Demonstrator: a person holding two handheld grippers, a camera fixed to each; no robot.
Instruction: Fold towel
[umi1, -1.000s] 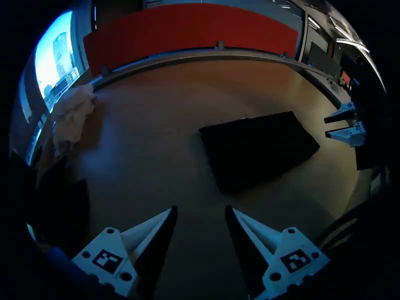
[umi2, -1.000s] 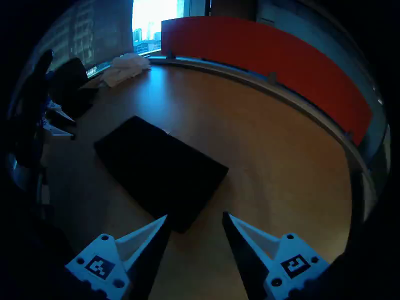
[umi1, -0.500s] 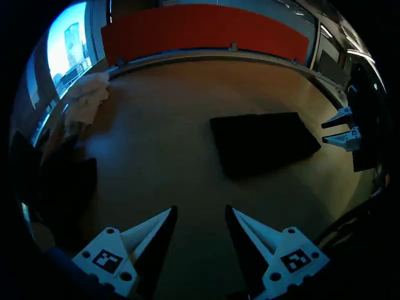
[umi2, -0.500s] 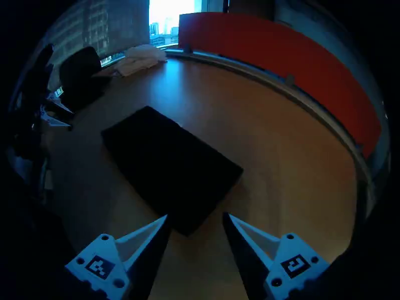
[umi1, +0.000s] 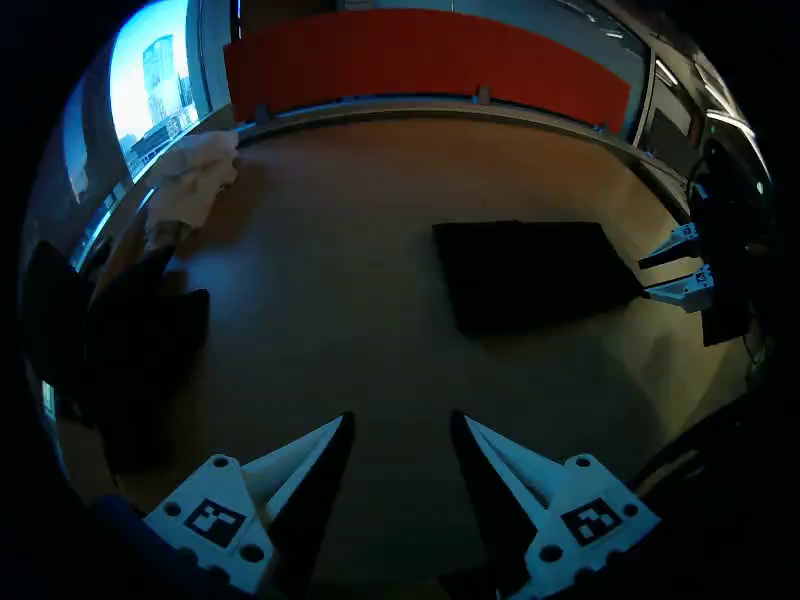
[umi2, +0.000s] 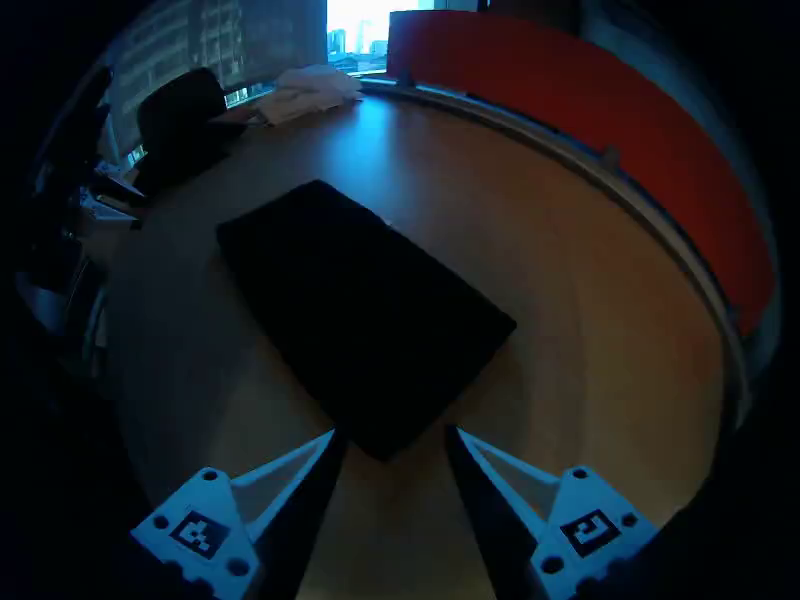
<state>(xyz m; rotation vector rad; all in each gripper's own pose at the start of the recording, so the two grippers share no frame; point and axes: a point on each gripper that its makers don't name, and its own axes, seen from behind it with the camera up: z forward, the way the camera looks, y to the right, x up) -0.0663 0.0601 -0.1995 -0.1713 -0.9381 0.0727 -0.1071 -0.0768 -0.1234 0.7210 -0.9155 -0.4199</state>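
Drifting back, with a pale cloth (umi1: 190, 180) far off to its left, the left gripper (umi1: 401, 415) sits fingers apart and empty, farther from the towel (umi1: 535, 272) than a second ago. Towel lies mid-tabletop (umi1: 330, 300): dark, flat rectangle, edges square, apparently already folded. Right gripper (umi2: 394, 432), fingers also apart, has crept up until the towel's near corner lies between its tips; probably staging another fold.

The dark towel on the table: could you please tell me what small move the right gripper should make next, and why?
Probably ease the right gripper forward and down so its open jaws straddle the near corner of the dark towel. That corner lies flat on the table right at their tips; the left gripper, also open, is farther off.
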